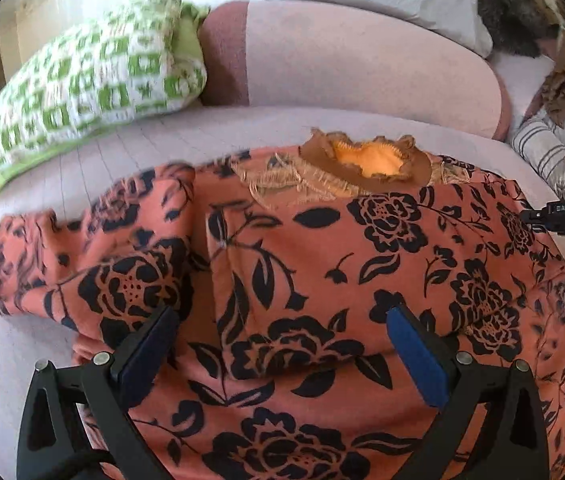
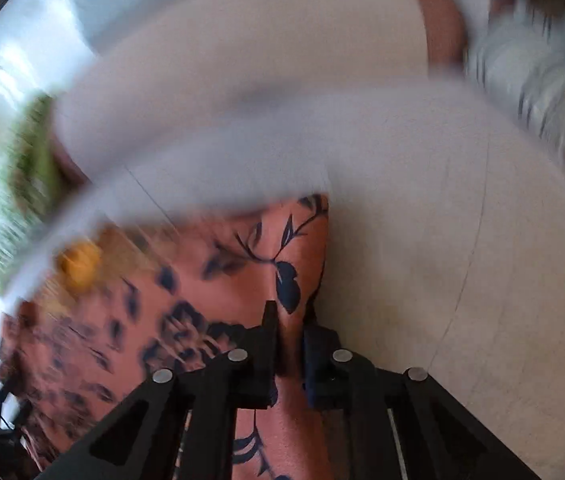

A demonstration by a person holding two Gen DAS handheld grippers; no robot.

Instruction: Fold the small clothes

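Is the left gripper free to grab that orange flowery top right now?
Probably yes. The left gripper is open, with the flowery top spread flat right under its fingers and nothing lying on it there. The right gripper already pinches the far edge.

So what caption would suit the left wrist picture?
Open left gripper hovering over a floral orange garment spread on a pale sofa.
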